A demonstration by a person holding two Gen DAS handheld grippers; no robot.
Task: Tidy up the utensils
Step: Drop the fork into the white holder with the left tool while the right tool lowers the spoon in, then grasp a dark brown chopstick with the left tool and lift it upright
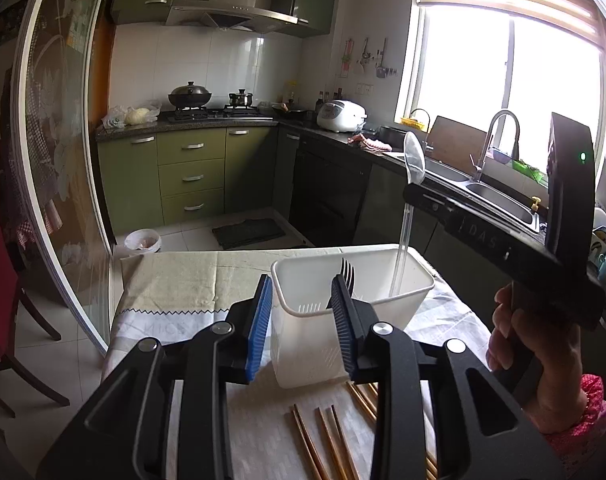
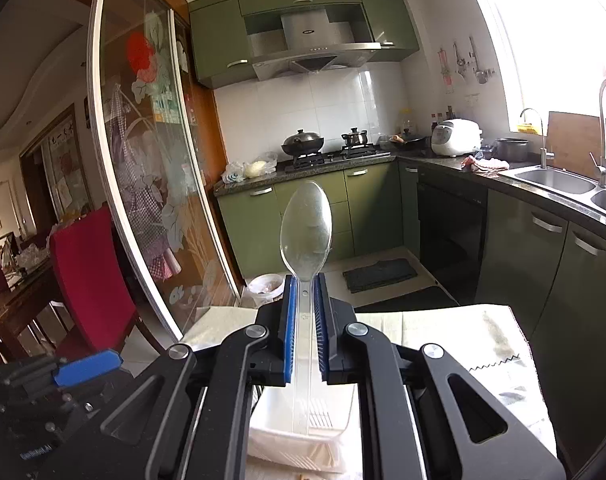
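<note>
In the left wrist view, the left gripper (image 1: 301,320) stands wide open and empty around the near end of the white utensil basket (image 1: 403,292); a fork (image 1: 347,270) stands inside. In the right wrist view, the right gripper (image 2: 305,320), level above the basket (image 2: 295,444), pinches a clear plastic spoon (image 2: 306,232) upright, bowl up.

My spoon (image 2: 306,232) looks like clear glossy plastic, the holder (image 1: 407,276) smooth white plastic, the chopsticks (image 1: 331,440) brown wood, and the tablecloth (image 1: 191,280) matt woven cloth.
</note>
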